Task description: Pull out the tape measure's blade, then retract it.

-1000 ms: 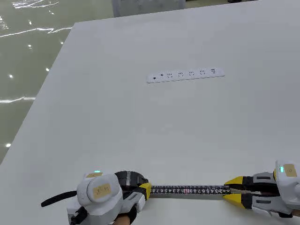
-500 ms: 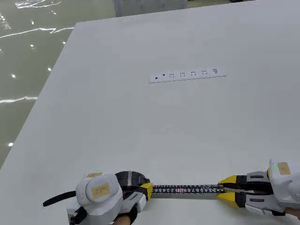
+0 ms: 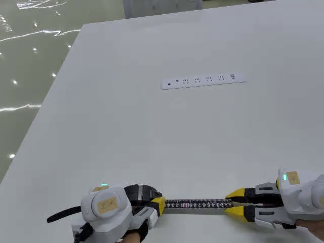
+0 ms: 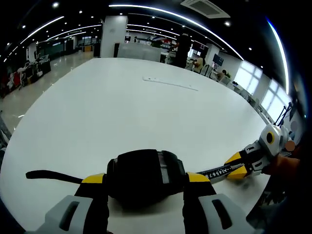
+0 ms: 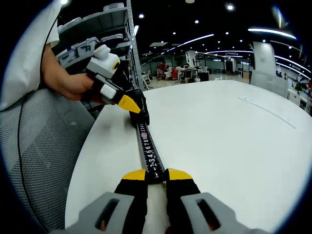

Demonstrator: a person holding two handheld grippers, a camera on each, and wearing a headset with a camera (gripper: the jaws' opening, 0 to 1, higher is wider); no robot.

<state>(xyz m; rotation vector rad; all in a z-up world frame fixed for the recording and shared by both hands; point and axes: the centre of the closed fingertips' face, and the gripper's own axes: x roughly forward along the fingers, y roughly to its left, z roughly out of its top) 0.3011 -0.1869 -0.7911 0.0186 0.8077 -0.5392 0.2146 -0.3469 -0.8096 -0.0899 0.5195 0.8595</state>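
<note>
Left gripper (image 3: 150,203) is sitting at the near left of the white table (image 3: 152,131), pointing right along the near edge. Its jaws are clamping the black tape measure (image 3: 141,193) from both sides; in the left gripper view the yellow tips are pressing against the case's two flanks. A black strap (image 3: 63,214) is trailing from the case to the left across the table top.

Right gripper (image 3: 233,202) is lying low at the near right, pointing left, straight at the other gripper. Its jaws are drawn together and pinching the free end of the blade (image 3: 197,204). The end hook is hiding between the tips, so exactly how it is sitting there is uncertain.

The blade is running flat and straight just above the table between the two grippers, numbers facing up. In the right gripper view it is stretching away from the yellow tips to the case. There a bare hand (image 5: 73,85) is wrapping the left gripper's handle from behind, wrist level, forearm coming in from the left.

A white power strip (image 3: 203,80) is lying well apart, farther up the table. Glossy floor (image 3: 30,61) is showing beyond the table's left edge.
</note>
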